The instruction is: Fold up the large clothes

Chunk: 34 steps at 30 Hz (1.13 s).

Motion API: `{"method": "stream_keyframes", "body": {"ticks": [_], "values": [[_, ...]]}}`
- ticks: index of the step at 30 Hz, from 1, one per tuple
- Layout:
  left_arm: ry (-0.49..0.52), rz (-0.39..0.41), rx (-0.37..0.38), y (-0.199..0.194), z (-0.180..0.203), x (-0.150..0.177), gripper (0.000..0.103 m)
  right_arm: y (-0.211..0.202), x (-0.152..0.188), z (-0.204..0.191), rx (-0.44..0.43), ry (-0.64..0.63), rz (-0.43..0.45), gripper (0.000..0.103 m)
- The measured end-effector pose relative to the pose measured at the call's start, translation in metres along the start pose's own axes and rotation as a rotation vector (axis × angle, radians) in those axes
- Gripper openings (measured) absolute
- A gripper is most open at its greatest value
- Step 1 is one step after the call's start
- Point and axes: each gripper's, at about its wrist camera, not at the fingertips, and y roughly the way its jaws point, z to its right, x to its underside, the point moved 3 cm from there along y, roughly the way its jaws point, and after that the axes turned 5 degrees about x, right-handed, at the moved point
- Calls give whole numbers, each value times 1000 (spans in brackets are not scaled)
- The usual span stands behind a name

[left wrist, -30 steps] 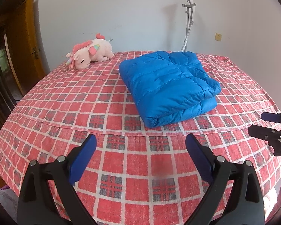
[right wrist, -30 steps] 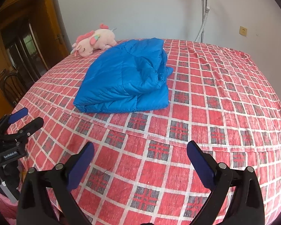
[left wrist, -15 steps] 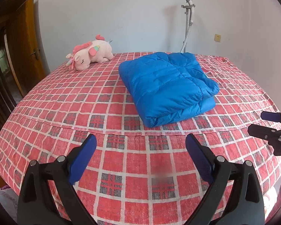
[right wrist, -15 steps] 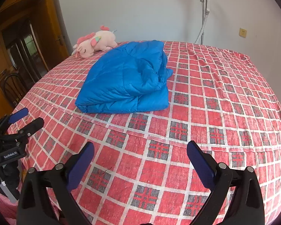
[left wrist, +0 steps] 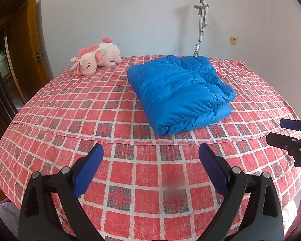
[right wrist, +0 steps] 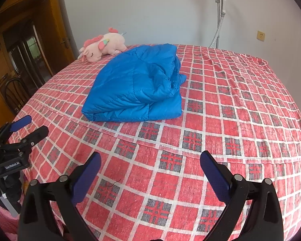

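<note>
1. A pink plush unicorn [left wrist: 97, 57] lies at the bed's [left wrist: 50, 108] far left corner, beside a wooden door [left wrist: 29, 46].
2. The left gripper [left wrist: 151, 156] hovers over the bed's near edge, jaws spread apart, empty.
3. The folded blue puffer jacket [left wrist: 180, 92] rests mid-bed, toward the far edge.
4. The right gripper [right wrist: 150, 163] hovers over the near edge, jaws wide, holding nothing.
5. A garment steamer pole [left wrist: 201, 24] stands behind the far edge.
</note>
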Motion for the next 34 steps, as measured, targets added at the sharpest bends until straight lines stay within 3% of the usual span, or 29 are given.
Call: {"method": "stream_keyframes", "body": {"ticks": [34], "values": [[10,-3,7,4,2,-1,95,3,-1,0,1,-1,-3,99]]}}
